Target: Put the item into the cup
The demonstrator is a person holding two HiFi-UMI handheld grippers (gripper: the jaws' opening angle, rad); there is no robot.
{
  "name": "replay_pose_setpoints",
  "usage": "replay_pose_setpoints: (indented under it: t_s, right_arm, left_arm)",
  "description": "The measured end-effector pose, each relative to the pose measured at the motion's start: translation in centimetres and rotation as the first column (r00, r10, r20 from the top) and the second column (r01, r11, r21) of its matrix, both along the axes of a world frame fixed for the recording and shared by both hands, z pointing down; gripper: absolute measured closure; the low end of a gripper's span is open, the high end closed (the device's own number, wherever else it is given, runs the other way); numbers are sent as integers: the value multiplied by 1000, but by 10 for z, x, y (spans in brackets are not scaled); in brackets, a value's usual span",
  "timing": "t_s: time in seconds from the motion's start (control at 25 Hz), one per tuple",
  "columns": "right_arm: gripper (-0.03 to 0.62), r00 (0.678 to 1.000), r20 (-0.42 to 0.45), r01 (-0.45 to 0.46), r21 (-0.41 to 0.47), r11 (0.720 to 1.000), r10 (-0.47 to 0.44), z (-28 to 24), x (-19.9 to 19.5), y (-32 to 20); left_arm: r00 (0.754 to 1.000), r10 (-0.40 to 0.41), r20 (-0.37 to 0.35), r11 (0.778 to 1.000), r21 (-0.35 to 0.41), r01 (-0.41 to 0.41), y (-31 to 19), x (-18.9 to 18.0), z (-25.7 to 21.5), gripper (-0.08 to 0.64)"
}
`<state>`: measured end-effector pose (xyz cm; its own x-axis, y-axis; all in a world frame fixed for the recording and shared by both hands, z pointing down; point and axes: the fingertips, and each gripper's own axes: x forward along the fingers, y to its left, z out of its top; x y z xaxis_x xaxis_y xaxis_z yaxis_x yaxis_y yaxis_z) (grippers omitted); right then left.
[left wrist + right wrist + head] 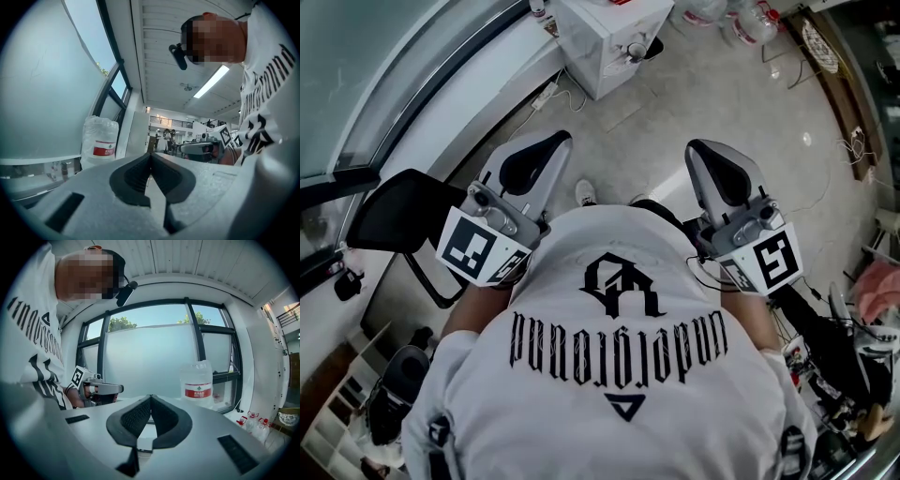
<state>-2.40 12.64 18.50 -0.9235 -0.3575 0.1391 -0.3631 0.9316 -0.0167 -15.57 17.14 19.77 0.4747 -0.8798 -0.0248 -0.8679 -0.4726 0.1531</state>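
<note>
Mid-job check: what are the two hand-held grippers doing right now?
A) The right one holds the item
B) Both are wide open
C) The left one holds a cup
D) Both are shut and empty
D: in each gripper's own view the jaws meet at the tips with nothing between them, on the left hand-held gripper and the right hand-held gripper alike.

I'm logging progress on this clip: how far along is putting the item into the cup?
Done: nothing visible; no cup or item shows in any view. In hand: nothing. The left gripper and right gripper both have their fingers shut and empty, held close beside the person's white shirt. Left: everything, from picking up the item to placing it in the cup.
</note>
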Motion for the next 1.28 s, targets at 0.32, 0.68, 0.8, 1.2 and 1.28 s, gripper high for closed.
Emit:
replay_pose_setpoints:
  t_s: [0.32, 0.68, 0.8, 1.2, 1.28]
  right_arm:
    - [577, 1000, -6, 13, 30, 999, -13, -3, 43, 14]
    - [577, 999, -10, 45, 15, 999, -45, 7, 130, 37]
    - [577, 998, -8, 55, 2, 998, -55, 12, 161, 44]
    - [577, 993, -11, 115, 18, 993, -115, 25, 225, 74]
    - [577, 993, -11, 115, 24, 993, -115, 25, 231, 77]
  left_arm:
    - [1000, 17, 10, 1000, 19, -17, 14, 50, -11, 545]
    - [999, 38, 9, 999, -24, -38, 26, 143, -4, 545]
    - [999, 37, 14, 999, -30, -36, 32, 175, -2, 545]
    - [999, 31, 37, 999, -37, -29, 53, 249, 3, 545]
    - [999, 34, 42, 999, -33, -33, 56, 257, 1, 545]
